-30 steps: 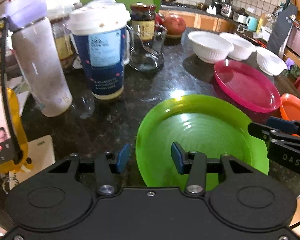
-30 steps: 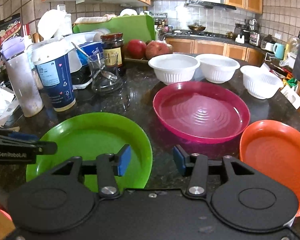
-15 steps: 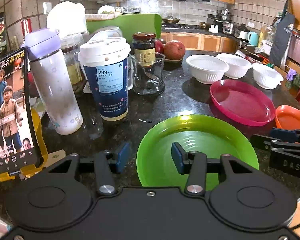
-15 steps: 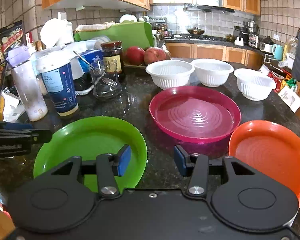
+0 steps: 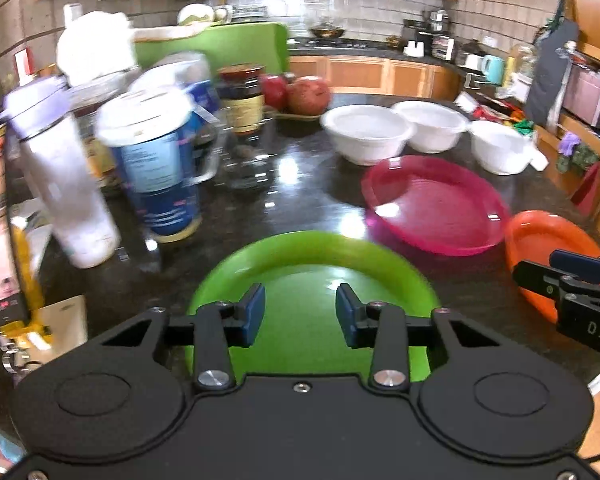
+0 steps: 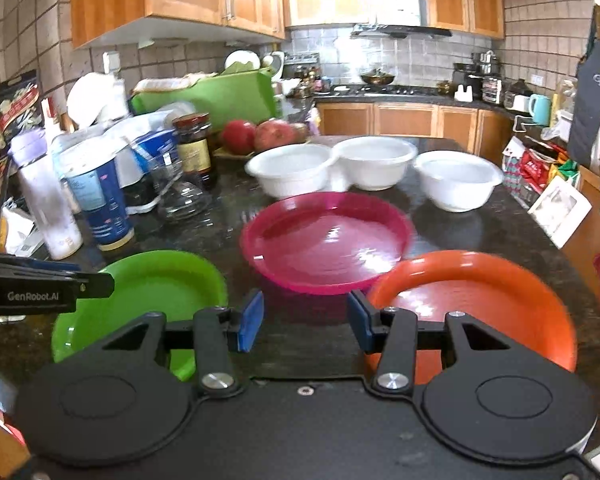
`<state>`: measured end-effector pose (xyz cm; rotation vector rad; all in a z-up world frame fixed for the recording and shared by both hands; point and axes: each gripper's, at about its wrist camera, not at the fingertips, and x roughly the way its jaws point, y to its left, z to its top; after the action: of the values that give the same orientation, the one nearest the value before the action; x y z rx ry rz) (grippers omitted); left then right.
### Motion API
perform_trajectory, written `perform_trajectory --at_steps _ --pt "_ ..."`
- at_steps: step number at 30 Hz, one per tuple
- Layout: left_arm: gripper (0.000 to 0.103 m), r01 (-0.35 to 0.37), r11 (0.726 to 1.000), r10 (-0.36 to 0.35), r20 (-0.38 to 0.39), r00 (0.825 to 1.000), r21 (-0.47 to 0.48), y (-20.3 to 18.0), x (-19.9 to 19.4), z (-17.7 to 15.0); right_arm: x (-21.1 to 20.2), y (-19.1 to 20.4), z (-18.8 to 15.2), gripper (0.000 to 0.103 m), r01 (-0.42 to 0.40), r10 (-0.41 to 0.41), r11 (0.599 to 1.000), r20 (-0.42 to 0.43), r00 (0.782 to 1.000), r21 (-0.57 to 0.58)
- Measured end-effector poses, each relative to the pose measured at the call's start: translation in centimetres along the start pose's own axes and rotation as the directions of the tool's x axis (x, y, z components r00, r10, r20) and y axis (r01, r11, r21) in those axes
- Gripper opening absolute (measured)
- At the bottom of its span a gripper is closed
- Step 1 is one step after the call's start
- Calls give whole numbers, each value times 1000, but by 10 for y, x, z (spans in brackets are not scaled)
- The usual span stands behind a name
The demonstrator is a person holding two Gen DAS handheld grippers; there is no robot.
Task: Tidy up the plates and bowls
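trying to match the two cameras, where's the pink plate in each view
Left wrist view: the pink plate is right of centre, beyond the green plate.
Right wrist view: the pink plate is at centre, between green and orange plates.
Shared landmark: the three white bowls just behind it.

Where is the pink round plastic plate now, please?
In the right wrist view the pink round plastic plate lies mid-counter, just in front of three white bowls, between the green plate and the orange plate.

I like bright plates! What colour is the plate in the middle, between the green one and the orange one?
Pink: the middle plate shows best in the right wrist view.
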<state>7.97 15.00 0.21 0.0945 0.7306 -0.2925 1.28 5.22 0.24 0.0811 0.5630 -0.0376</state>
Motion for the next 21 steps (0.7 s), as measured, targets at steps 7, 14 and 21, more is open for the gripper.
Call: perform_trajectory --at_steps 7,14,21 --pt "34 106 994 -105 -48 993 13 -71 15 14 -14 -82 3 49 78 -78 997 8 997 16" --pt "24 142 989 -138 -105 985 29 -131 45 20 -11 -153 -4 48 136 -136 991 -3 991 12" --pt "17 116 993 -112 -154 982 19 -163 64 18 7 -192 -8 44 78 -78 997 -45 996 -3"
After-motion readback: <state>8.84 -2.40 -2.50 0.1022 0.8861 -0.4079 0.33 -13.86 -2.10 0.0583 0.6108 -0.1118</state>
